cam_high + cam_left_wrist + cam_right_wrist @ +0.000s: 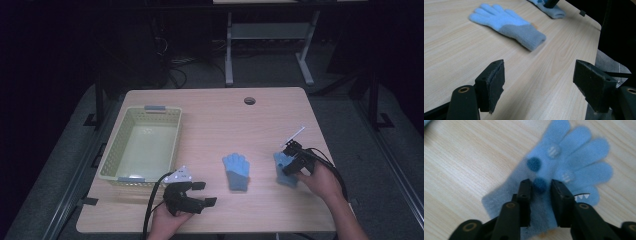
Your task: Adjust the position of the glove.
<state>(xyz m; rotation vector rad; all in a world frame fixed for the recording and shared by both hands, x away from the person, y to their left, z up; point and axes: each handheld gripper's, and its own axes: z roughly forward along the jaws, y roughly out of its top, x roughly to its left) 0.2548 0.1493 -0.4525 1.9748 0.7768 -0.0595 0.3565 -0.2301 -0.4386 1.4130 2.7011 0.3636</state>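
Note:
Two light blue knit gloves lie flat on the wooden table (225,125). One glove (236,172) (509,25) rests mid-table, fingers pointing away, grey-blue cuff toward me. The other glove (288,180) (574,162) lies at the right and has dark blue dots on its palm. My right gripper (292,157) (540,183) is down on it. Its jaws stand a narrow gap apart, on either side of one dark dot, and the fabric between them still looks flat. My left gripper (206,193) (539,75) hovers wide open near the front edge, short of the middle glove, holding nothing.
A pale green plastic basket (112,155) with nothing visible in it stands on the left side of the table, just behind my left gripper. A thin white stick (296,134) lies beyond the right glove. There is a round hole (249,100) near the table's far edge.

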